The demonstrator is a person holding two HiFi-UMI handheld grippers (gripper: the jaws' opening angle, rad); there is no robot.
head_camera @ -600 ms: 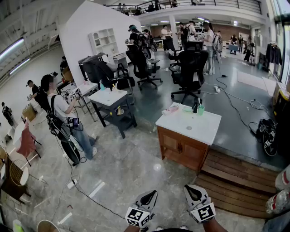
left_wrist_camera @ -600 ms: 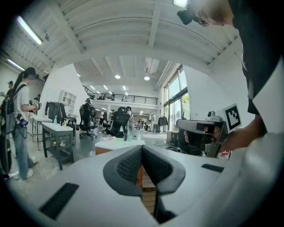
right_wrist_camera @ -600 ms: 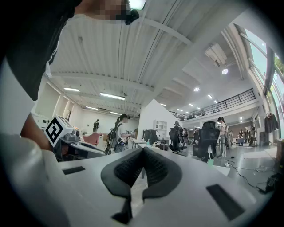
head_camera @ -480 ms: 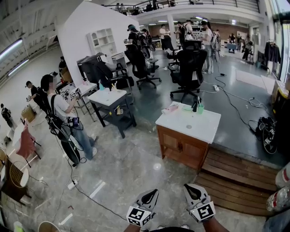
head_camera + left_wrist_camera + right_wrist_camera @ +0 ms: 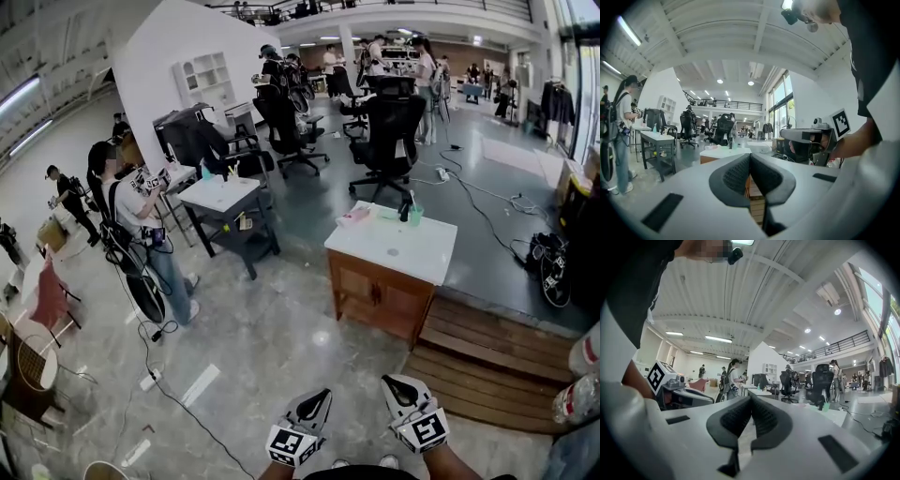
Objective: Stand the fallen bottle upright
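Observation:
A wooden cabinet with a white top (image 5: pixel 417 261) stands a few steps ahead of me. On its far edge stand a dark upright bottle (image 5: pixel 403 215) and a green cup (image 5: pixel 415 228), with a pink object (image 5: pixel 355 217) lying to their left. I cannot make out a fallen bottle at this distance. My left gripper (image 5: pixel 316 404) and right gripper (image 5: pixel 397 387) hang side by side low in the head view, well short of the cabinet. Both are shut with nothing between the pads. In the left gripper view the pads (image 5: pixel 738 174) press together; in the right gripper view the pads (image 5: pixel 765 415) do the same.
A wooden platform (image 5: pixel 487 370) lies right of the cabinet. A person with a backpack (image 5: pixel 141 234) stands at the left beside a dark-framed table (image 5: pixel 221 196). Office chairs (image 5: pixel 392 131) and more people fill the back. A cable (image 5: pixel 155 375) and tape marks cross the floor ahead.
The head view has drifted slightly, so the cabinet sits a touch higher and nearer. Both grippers stay low, side by side and shut.

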